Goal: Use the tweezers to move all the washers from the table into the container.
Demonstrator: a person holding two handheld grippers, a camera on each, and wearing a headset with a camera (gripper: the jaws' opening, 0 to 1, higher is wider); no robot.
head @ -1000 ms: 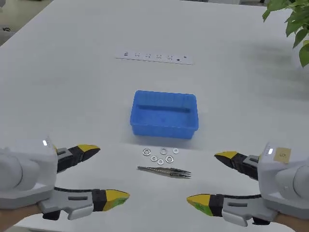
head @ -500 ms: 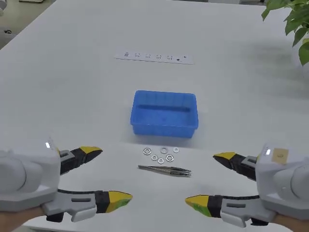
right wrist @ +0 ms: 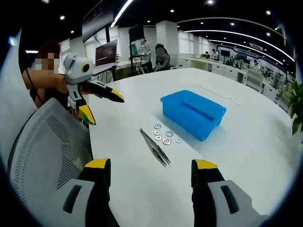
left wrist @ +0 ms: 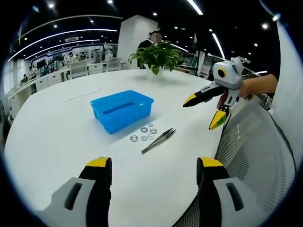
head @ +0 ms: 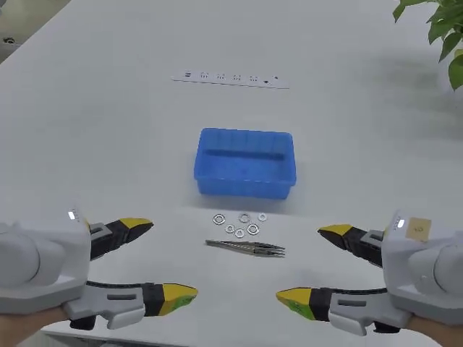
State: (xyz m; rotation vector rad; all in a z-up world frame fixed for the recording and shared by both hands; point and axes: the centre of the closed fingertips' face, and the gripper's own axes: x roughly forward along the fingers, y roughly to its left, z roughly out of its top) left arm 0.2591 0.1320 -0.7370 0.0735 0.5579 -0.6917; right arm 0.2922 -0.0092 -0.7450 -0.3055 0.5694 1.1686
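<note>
Several small metal washers (head: pixel 239 224) lie in a cluster on the white table, just in front of the blue container (head: pixel 244 163). Steel tweezers (head: pixel 245 247) lie flat right below the washers. My left gripper (head: pixel 161 260) hovers open at the lower left, well apart from the tweezers. Opposite it, at the lower right, my right gripper (head: pixel 313 265) hangs open too. The left gripper view has the washers (left wrist: pixel 143 135), tweezers (left wrist: pixel 158 140) and container (left wrist: pixel 122 109) ahead of its empty jaws. In the right gripper view the tweezers (right wrist: pixel 154 146), washers (right wrist: pixel 164 135) and container (right wrist: pixel 192 114) lie ahead.
A white power strip (head: pixel 230 79) lies flat on the table beyond the container. A green plant (head: pixel 438 29) stands at the far right corner. A mesh chair back (right wrist: pixel 45 146) sits close to the table's near edge.
Both grippers stay open in nearly the same place. The head camera has shifted slightly, so the table contents sit a little higher in the picture.
</note>
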